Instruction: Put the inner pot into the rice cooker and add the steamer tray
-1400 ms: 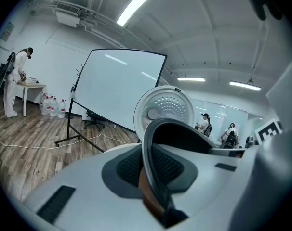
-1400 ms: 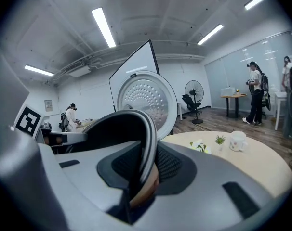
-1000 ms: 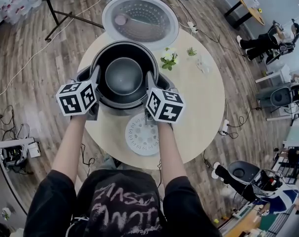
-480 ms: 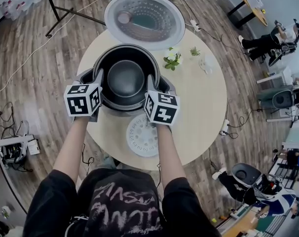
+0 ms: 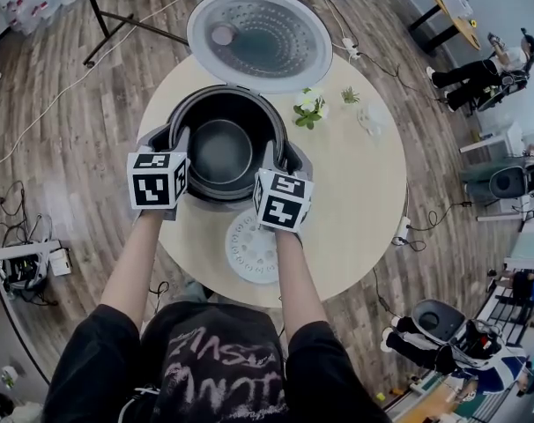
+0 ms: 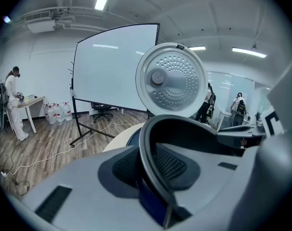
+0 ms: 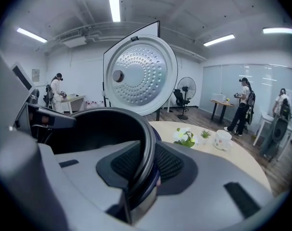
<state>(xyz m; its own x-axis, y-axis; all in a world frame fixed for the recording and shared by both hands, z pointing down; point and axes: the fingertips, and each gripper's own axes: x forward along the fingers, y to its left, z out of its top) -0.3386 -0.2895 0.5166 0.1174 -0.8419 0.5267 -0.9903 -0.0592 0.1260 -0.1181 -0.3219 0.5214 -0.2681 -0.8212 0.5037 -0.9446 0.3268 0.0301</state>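
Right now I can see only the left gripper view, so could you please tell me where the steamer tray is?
Observer: The steamer tray lies flat on the table, on the person's side of the rice cooker.
Operator: Thank you. What is the right tool doing?
Observer: Its pads clamp the rim of the inner pot, on the person's right side.
Operator: Is anything beside the cooker?
Observer: A small flower arrangement and a white cup stand to its right.

Dark grey inner pot [image 5: 221, 148], silver dot-perforated rice cooker lid [image 5: 260, 38] at 12 o'clock, white holed steamer tray [image 5: 252, 247] at 6 o'clock, pale beige table [image 5: 355, 201], brown plank floor [image 5: 64, 104]
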